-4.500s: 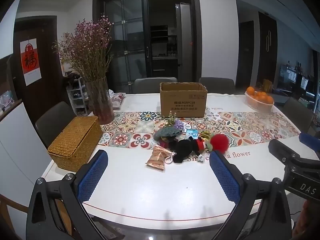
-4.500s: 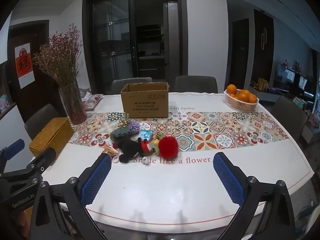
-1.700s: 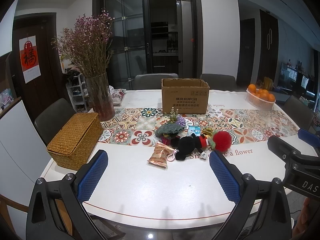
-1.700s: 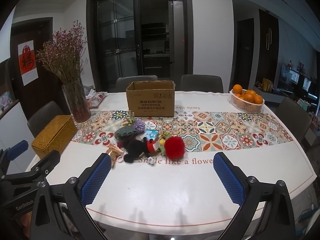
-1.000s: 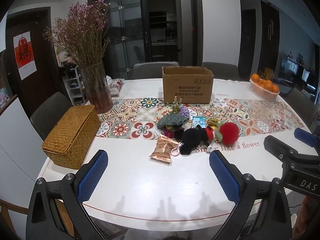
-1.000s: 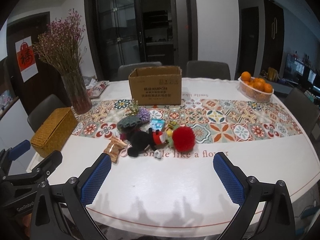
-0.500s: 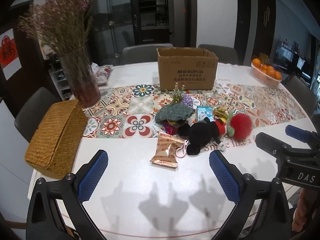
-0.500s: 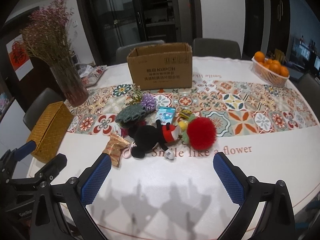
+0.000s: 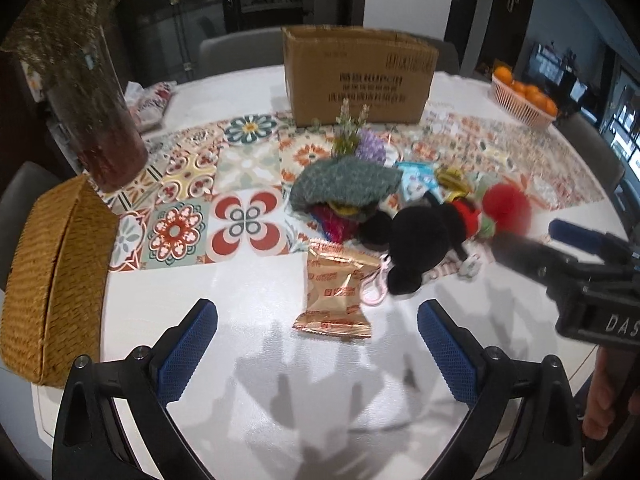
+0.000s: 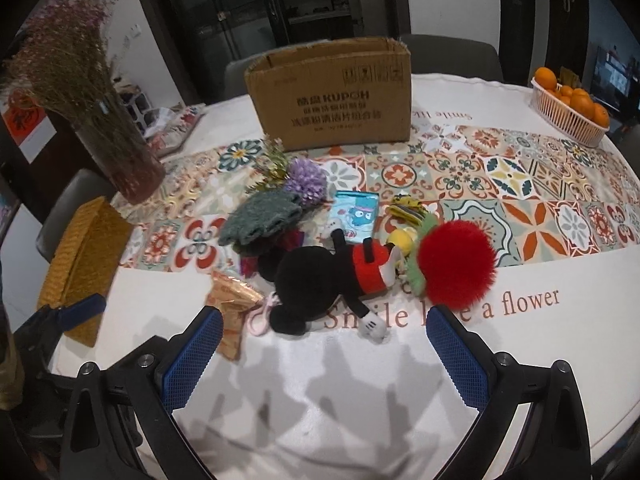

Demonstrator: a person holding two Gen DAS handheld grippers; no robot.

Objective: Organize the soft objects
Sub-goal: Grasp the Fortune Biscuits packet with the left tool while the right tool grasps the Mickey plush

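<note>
Nothing has been sorted yet, judging by how things lie: every soft item sits loose in one heap near the middle of the white table point(image 10: 400, 400), and both grippers are empty.

Taken from left to right, the left gripper point(image 9: 316, 350) hangs above the near table edge with its blue-padded fingers spread wide and nothing between them, pointed at the crinkled gold foil snack packet point(image 9: 335, 290) just ahead. Beyond the packet lies the grey-green knitted cloth point(image 10: 259, 218), with a purple artificial flower sprig point(image 10: 305, 179) behind it. Touching the packet's right side is the black plush mouse in red shorts point(image 10: 320, 280), face down, with a pale pink loop by its head. Behind it lie a light blue cartoon-printed pack point(image 10: 355, 213) and a small yellow-and-black striped piece point(image 10: 408, 208). At the right end sits the fluffy red pom-pom with a green frill point(image 10: 456, 264), touching the mouse's feet. The right gripper point(image 10: 324, 354) is likewise wide open and bare, aimed at the mouse and pom-pom.

The open brown cardboard box point(image 10: 332, 96) behind the heap looks the likely destination, so every pick and drop remains.

The table carries a patterned tile-print runner point(image 10: 520, 176) and printed lettering. At far left stand a woven straw basket point(image 9: 52, 280) and a glass vase of dried pink flowers point(image 10: 116, 148); at far right, a pale plastic basket of oranges point(image 10: 568, 116). Grey chairs and dark glass doors close the dim room behind.
</note>
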